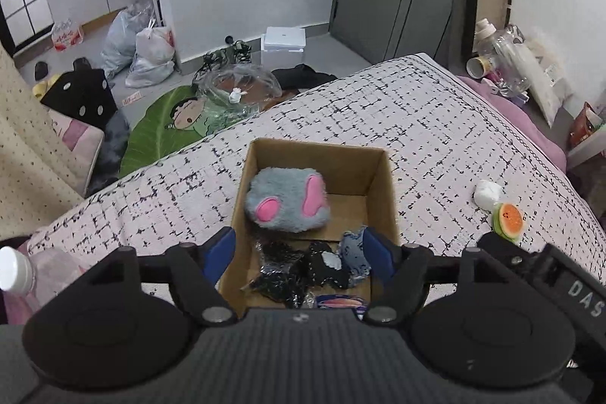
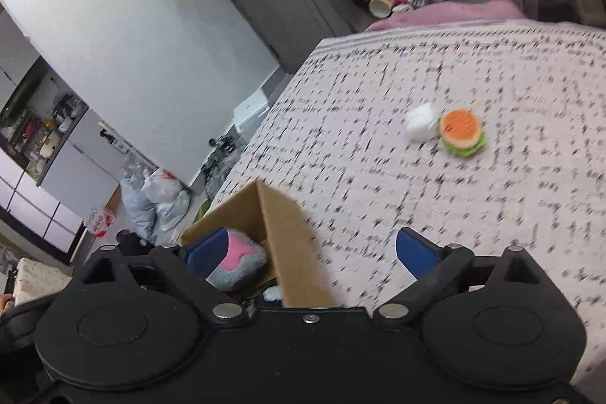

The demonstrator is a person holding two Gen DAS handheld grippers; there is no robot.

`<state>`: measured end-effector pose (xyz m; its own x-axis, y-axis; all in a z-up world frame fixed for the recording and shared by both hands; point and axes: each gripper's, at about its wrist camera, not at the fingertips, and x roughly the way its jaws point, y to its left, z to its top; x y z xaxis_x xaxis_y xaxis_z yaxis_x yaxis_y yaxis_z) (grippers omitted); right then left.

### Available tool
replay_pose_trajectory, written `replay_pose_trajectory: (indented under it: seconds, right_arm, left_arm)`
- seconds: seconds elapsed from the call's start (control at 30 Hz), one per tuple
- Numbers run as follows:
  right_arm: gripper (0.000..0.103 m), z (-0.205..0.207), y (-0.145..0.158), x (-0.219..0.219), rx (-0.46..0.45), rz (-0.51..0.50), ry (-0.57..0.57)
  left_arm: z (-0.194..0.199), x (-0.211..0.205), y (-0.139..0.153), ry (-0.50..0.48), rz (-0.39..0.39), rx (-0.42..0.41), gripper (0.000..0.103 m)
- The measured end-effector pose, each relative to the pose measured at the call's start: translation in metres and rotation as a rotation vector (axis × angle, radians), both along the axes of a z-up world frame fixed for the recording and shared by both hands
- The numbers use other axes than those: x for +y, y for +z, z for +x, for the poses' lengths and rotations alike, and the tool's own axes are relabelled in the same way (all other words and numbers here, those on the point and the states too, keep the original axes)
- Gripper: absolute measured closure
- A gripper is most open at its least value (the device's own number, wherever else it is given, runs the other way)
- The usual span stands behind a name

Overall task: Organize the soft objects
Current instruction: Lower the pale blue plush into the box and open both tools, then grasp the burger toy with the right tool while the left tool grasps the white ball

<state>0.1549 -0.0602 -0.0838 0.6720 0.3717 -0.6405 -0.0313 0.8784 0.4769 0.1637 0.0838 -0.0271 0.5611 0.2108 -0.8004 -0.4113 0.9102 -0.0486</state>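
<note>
The left claw (image 1: 299, 254) hangs over the near end of a cardboard box (image 1: 382, 184), its two blue fingers (image 1: 217, 250) spread wide apart with nothing between them. Directly below and between the fingers, on the box floor, lie a black sparkly piece of cloth (image 1: 288, 271) and a small blue-grey cloth item (image 1: 354, 252). Just ahead of the claw, at the far end of the same box, sits a grey plush toy (image 1: 286, 201) with two pink patches. The box rests on a bed (image 1: 416, 108) covered in a white quilt with black dashes.

The right claw (image 2: 310, 252) also has its blue fingers (image 2: 416, 254) wide apart and empty; it straddles the box's right wall (image 2: 291, 237), one finger inside next to the grey plush (image 2: 238, 264), the other over the quilt (image 2: 378, 82). Well ahead of this claw and to its right, a soft burger toy (image 2: 461, 133) lies on the bed, touching a small white soft lump (image 2: 420, 122) on its left. This view is blurred.
</note>
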Motion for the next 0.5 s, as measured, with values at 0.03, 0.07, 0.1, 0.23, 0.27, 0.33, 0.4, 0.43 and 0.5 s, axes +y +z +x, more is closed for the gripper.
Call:
replay_pose_trajectory:
  seconds: [0.03, 0.07, 0.1, 0.23, 0.27, 0.33, 0.4, 0.43, 0.5]
  right_arm:
    - [0.004, 0.001, 0.003, -0.002, -0.014, -0.016, 0.016]
    - [0.004, 0.003, 0.005, -0.003, -0.026, -0.031, 0.026]
    - [0.004, 0.004, 0.007, -0.006, -0.035, -0.04, 0.026]
    - [0.004, 0.015, 0.011, -0.022, -0.05, -0.05, 0.03]
    - [0.004, 0.018, 0.011, -0.026, -0.055, -0.057, 0.032]
    - [0.003, 0.023, 0.011, -0.035, -0.068, -0.059, 0.028]
    - [0.0, 0.03, 0.008, -0.045, -0.074, -0.021, 0.024]
    - [0.0, 0.034, 0.005, -0.049, -0.071, -0.002, 0.02]
    - [0.0, 0.042, 0.0, -0.057, -0.069, 0.021, 0.002]
  left_arm:
    - [0.001, -0.003, 0.0, -0.004, 0.011, 0.0, 0.024]
    - [0.002, -0.007, 0.001, -0.007, 0.027, -0.002, 0.021]
    - [0.003, -0.01, 0.001, -0.01, 0.035, -0.006, 0.02]
    - [0.01, -0.02, 0.001, -0.002, 0.033, -0.017, 0.018]
    - [0.012, -0.022, 0.001, -0.003, 0.028, -0.018, 0.018]
    - [0.016, -0.026, 0.0, -0.007, 0.021, -0.021, 0.018]
    - [0.021, -0.032, 0.0, -0.011, 0.024, -0.025, 0.017]
    - [0.024, -0.034, -0.001, -0.014, 0.025, -0.026, 0.015]
    - [0.029, -0.039, -0.002, -0.019, 0.025, -0.026, 0.013]
